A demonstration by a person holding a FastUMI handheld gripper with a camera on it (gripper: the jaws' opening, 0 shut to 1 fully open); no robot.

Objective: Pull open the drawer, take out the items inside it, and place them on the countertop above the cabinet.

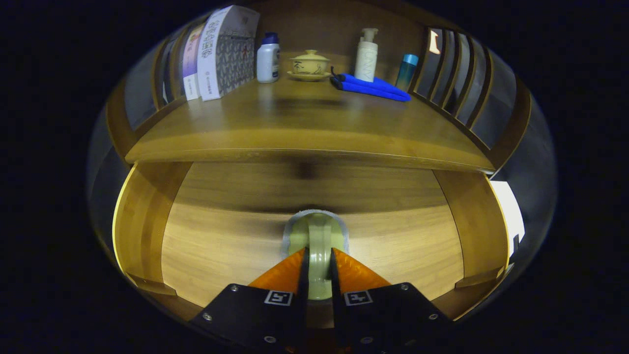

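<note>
The wooden drawer point(221, 246) stands pulled open below the countertop point(304, 123). In its middle, over the drawer floor, is a pale green round item point(317, 228) with a light grey rim. My gripper point(318, 253) is shut on it: both fingers point(285, 273) press its narrow raised middle part from the two sides. The item's near part is hidden between the fingers. I cannot tell whether it rests on the floor or is lifted slightly off it.
At the back of the countertop stand upright books point(221, 49), a white bottle with a blue cap point(268, 59), a yellow lidded cup on a saucer point(309, 64), a pump bottle point(366, 56), a folded blue cloth point(371, 87) and a teal bottle point(406, 71). Slatted wooden sides flank it.
</note>
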